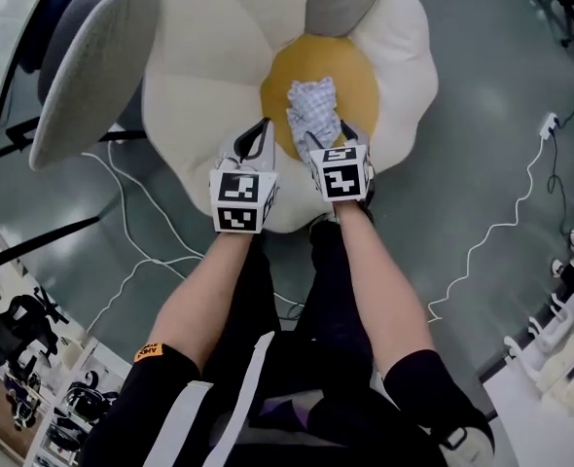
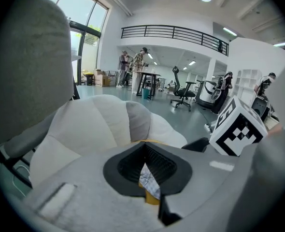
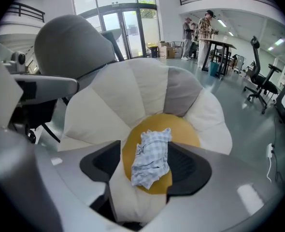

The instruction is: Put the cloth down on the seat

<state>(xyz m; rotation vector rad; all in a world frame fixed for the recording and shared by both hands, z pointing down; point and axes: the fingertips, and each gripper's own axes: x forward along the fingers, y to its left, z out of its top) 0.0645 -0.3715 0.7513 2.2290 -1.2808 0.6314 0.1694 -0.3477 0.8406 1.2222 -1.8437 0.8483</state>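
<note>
A crumpled blue-and-white checked cloth (image 1: pixel 313 113) lies on the yellow centre (image 1: pixel 357 78) of a flower-shaped seat with white petals (image 1: pixel 204 81). In the right gripper view the cloth (image 3: pixel 151 158) rests loose on the yellow cushion (image 3: pixel 187 132), below and between the wide-apart jaws of my right gripper (image 3: pixel 147 161), which touch nothing. My right gripper (image 1: pixel 336 140) hovers over the cloth's near end, open and empty. My left gripper (image 1: pixel 259 130) hangs just left of it over the seat's front, its jaws (image 2: pixel 145 148) closed tip to tip with nothing held. A sliver of cloth (image 2: pixel 150 183) shows past them.
A grey padded chair back (image 1: pixel 92 56) stands left of the seat. White cables (image 1: pixel 136 202) run over the grey floor, and a power strip (image 1: pixel 550 123) lies at the right. Office chairs (image 2: pixel 183 88) and standing people (image 2: pixel 133 66) are far behind.
</note>
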